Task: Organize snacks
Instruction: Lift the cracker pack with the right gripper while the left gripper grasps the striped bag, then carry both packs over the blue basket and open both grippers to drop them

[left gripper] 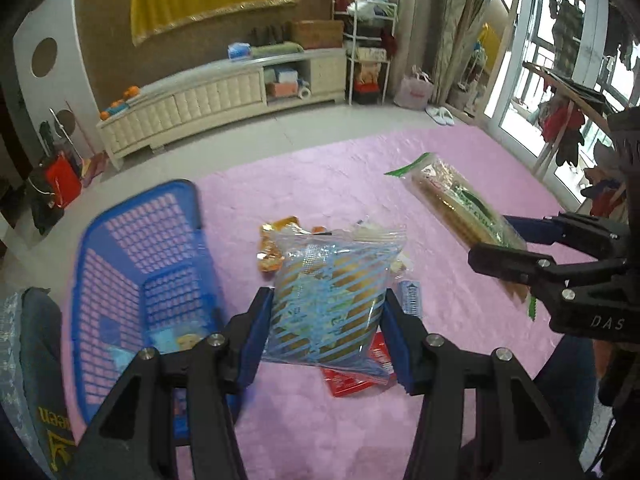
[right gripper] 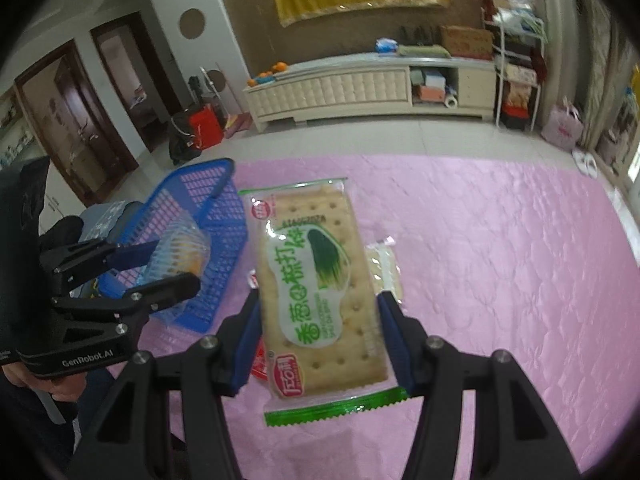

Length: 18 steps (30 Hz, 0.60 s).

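We hold both aloft right of blue basket: left gripper half-open, clamping striped packet; right gripper wider, clamping cracker pack. Slick wrappers may slip.

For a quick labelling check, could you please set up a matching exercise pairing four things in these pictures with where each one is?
Things:
1. green-edged cracker packet
2. blue-striped snack bag
3. red packet
4. blue basket

Places:
A. lying on the pink cloth, partly under a lifted bag in the left wrist view
B. standing at the cloth's edge, a few packets inside
C. clamped in the right gripper
D. clamped in the left gripper

Pairs: 1-C, 2-D, 3-A, 4-B
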Each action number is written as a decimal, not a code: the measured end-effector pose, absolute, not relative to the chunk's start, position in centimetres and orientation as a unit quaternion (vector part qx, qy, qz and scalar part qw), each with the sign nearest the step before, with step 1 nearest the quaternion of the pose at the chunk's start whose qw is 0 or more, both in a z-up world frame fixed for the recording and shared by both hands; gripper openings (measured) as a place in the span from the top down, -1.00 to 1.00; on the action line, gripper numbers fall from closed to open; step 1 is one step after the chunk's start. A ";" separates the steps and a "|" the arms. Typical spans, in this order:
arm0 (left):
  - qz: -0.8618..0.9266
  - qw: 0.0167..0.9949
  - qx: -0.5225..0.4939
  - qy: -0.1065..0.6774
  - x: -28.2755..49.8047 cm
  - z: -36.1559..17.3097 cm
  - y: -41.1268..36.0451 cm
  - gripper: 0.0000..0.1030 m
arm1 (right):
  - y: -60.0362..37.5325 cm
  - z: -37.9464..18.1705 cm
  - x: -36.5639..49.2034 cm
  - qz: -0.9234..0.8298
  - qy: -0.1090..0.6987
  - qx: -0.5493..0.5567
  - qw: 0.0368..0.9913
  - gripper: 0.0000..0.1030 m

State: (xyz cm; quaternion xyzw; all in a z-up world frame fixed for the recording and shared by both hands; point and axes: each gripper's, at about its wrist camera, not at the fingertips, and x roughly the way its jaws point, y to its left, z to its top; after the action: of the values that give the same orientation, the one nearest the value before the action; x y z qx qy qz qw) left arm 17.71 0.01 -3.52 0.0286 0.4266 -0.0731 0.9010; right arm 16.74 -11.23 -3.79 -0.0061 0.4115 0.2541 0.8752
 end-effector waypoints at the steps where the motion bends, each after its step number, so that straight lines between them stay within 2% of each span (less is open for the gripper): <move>1: -0.070 0.903 0.027 0.424 17.6 -3.6 0.7 0.01 | -10.6 -3.4 16.6 0.257 0.408 -0.011 0.876 -0.18; 18: 0.011 0.913 -0.008 0.407 14.9 -0.5 12.0 0.01 | 0.5 -1.0 17.3 0.342 0.386 -0.058 0.855 -0.18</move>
State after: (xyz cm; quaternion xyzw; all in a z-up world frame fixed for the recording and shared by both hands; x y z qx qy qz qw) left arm 14.89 11.99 -0.50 -0.0085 0.4071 0.0105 0.9133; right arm 17.28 0.48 -1.04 -0.0575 0.3862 0.3423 0.8546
